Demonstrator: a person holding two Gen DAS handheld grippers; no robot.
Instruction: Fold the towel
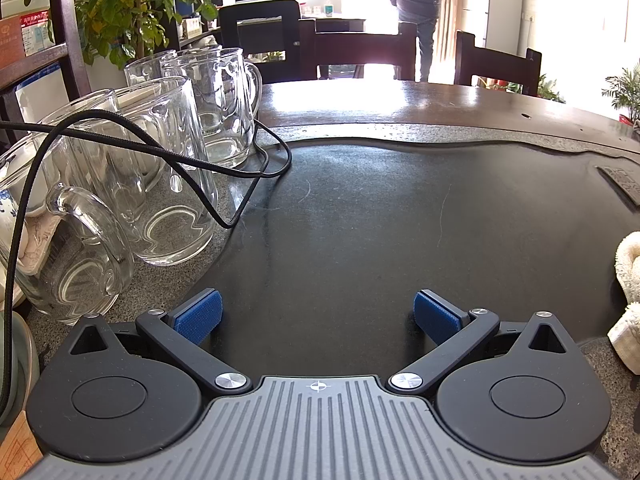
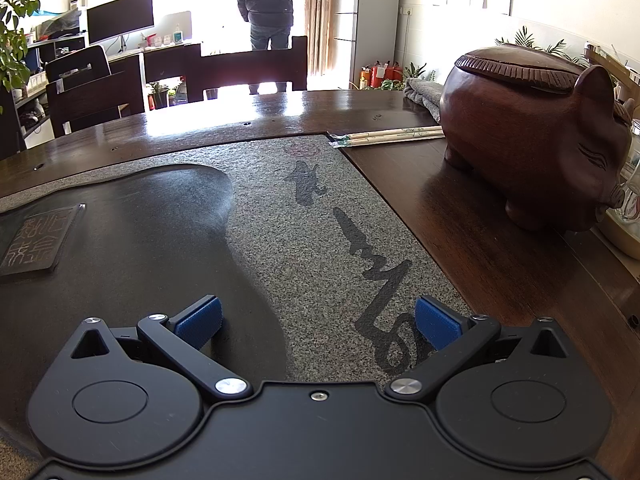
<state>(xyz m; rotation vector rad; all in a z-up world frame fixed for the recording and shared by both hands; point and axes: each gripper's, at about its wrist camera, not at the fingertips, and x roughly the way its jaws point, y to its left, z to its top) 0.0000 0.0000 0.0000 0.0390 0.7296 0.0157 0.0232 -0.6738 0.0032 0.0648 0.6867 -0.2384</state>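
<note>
A cream-white towel (image 1: 629, 280) lies crumpled at the far right edge of the left wrist view, partly cut off by the frame. My left gripper (image 1: 318, 314) is open and empty, low over the dark stone tray (image 1: 360, 220), with the towel to its right. My right gripper (image 2: 318, 320) is open and empty over the tray's grey speckled part (image 2: 304, 240). The cream towel does not show in the right wrist view.
Several glass mugs (image 1: 168, 184) and a black cable (image 1: 160, 148) crowd the left. A carved wooden pig (image 2: 536, 132), wrapped chopsticks (image 2: 392, 136) and a folded grey cloth (image 2: 424, 94) stand at the right. Dark chairs (image 1: 360, 52) and a standing person (image 2: 270, 12) are beyond the table.
</note>
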